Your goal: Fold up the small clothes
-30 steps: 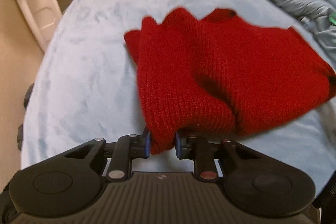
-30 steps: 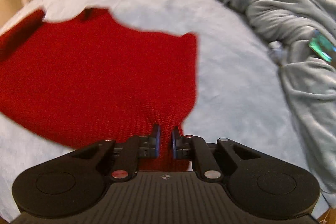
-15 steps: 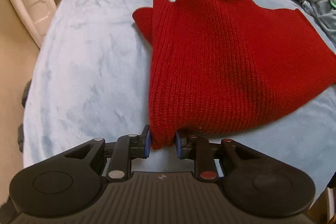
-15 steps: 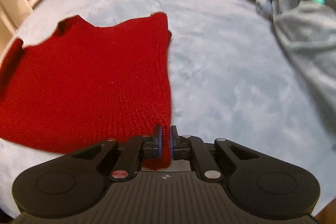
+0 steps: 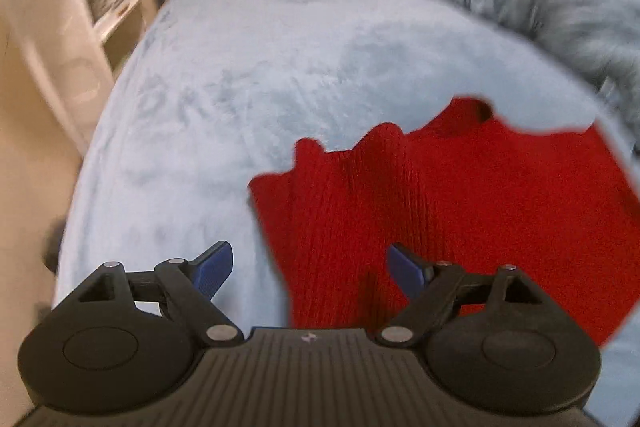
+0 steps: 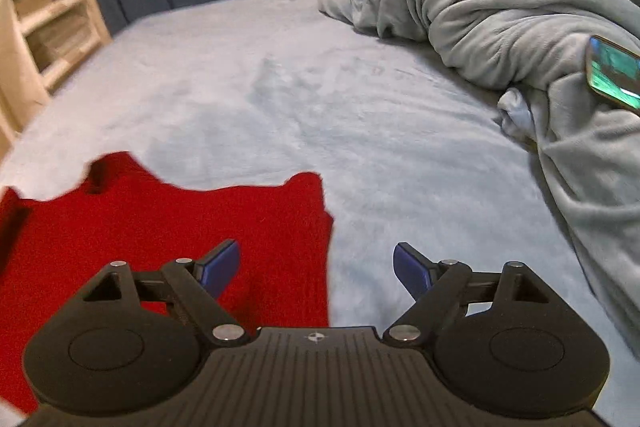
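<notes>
Now both tongs have just been opening: the left tongs [image 5: 309, 269] and right tongs [image 6: 316, 269] stand wide and hold nothing. The red ribbed-knit sweater [image 5: 460, 211] lies released on the plush blue bed [image 6: 380, 131], rumpled along its left edge. Next, judge a fresh edge to grip for folding.

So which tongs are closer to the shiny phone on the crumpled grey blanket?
Right. The right tongs see the phone nearby; the left tongs' view doesn't show it.
</notes>
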### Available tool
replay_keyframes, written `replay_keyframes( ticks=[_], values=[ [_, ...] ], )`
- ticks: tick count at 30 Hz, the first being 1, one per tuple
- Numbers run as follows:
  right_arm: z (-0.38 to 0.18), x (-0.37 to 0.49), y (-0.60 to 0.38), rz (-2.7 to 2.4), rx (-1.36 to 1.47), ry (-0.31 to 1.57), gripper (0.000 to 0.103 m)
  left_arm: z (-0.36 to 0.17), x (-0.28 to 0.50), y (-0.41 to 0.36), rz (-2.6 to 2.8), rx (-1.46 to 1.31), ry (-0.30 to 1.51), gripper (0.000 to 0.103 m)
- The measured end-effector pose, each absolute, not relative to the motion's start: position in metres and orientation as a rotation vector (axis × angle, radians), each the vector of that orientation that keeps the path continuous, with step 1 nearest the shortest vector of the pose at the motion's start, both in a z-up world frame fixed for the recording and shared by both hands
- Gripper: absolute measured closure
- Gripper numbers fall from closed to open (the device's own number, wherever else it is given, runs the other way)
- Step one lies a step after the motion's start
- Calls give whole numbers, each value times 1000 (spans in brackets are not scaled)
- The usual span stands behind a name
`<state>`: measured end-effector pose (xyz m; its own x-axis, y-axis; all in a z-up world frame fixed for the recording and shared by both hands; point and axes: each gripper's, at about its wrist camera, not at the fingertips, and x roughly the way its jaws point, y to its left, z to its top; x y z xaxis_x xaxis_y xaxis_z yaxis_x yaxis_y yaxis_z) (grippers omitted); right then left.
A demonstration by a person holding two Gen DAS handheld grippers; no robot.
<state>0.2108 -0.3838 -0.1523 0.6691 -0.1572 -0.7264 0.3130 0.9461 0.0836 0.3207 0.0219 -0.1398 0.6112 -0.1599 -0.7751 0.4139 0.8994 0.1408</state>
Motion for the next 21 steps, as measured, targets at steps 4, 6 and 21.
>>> replay_keyframes(
  ticks=[4,6,21],
  values=[
    [-166,237,-389,-279,220,795,29,-150,326,-22,-362,466,756,24],
    [-174,248,-392,-215,269,831,74,-163,334,-29,-387,492,800,99],
    [-185,252,-393,-214,268,798,94,-123,361,56,-355,149,796,56]
  ],
)
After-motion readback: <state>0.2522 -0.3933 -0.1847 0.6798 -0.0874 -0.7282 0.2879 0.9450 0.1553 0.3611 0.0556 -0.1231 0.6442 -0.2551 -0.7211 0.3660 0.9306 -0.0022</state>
